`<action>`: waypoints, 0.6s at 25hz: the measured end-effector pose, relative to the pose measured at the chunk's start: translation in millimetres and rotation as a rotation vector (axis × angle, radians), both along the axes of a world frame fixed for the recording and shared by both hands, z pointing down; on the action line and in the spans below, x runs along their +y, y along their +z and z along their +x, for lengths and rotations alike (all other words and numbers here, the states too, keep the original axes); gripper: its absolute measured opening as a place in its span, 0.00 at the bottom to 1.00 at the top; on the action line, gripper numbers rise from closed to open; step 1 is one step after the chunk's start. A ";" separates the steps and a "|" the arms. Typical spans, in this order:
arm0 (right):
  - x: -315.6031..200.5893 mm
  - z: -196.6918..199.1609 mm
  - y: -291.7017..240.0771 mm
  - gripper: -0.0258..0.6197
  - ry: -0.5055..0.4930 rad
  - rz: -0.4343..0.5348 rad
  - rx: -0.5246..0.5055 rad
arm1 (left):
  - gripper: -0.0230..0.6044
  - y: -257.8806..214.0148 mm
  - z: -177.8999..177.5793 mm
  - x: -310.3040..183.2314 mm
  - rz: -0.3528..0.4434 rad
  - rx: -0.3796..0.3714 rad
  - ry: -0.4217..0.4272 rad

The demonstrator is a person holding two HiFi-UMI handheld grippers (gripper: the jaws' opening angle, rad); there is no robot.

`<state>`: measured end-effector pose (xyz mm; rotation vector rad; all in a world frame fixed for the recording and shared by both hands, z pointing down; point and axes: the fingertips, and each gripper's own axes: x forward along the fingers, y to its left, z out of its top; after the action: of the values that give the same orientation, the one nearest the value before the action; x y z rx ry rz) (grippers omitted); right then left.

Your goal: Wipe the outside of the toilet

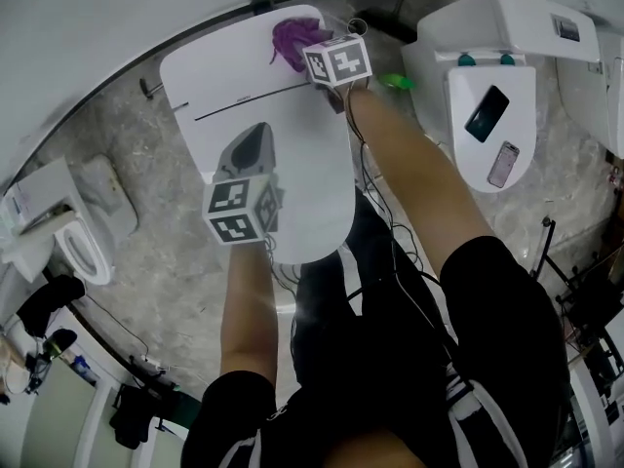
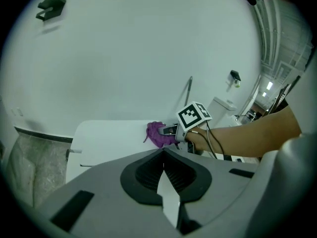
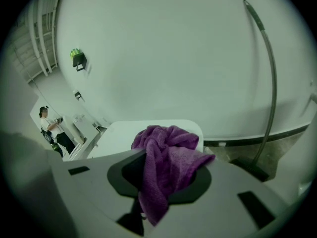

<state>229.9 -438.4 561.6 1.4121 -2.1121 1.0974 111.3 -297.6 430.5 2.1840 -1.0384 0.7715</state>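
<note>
A white toilet with its lid [image 1: 310, 178] down fills the middle of the head view, its tank top [image 1: 229, 61] towards the wall. My right gripper [image 1: 310, 55] is shut on a purple cloth [image 1: 292, 39] that rests bunched on the tank's right end. In the right gripper view the cloth [image 3: 168, 155] hangs over the jaws, with the tank top [image 3: 121, 133] beyond it. My left gripper [image 1: 253, 142] hovers over the lid's left side, shut with nothing in it. The left gripper view looks over its jaws at the tank [image 2: 106, 138], the cloth [image 2: 158, 134] and the right gripper [image 2: 173, 131].
A second toilet [image 1: 456, 91] stands close on the right with two phones [image 1: 487, 113] [image 1: 503, 164] on its lid. A third toilet [image 1: 83, 237] is at the left. A curved white wall runs behind, with a bent pipe [image 3: 271, 83]. A person [image 3: 49, 125] stands far off.
</note>
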 end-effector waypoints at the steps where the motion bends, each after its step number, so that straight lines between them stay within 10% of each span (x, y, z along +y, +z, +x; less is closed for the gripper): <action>1: 2.1 7.2 0.3 0.19 0.001 0.002 0.004 | 0.05 0.4 5.6 1.1 -0.001 -0.001 0.011; 15: 7.5 59.8 -0.8 0.17 -0.009 0.133 -0.015 | 0.05 21.9 45.7 9.0 -0.022 -0.019 0.100</action>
<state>289.8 -430.9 560.9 1.4555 -2.2365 0.9825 157.0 -288.6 452.4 2.2277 -0.9308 0.8464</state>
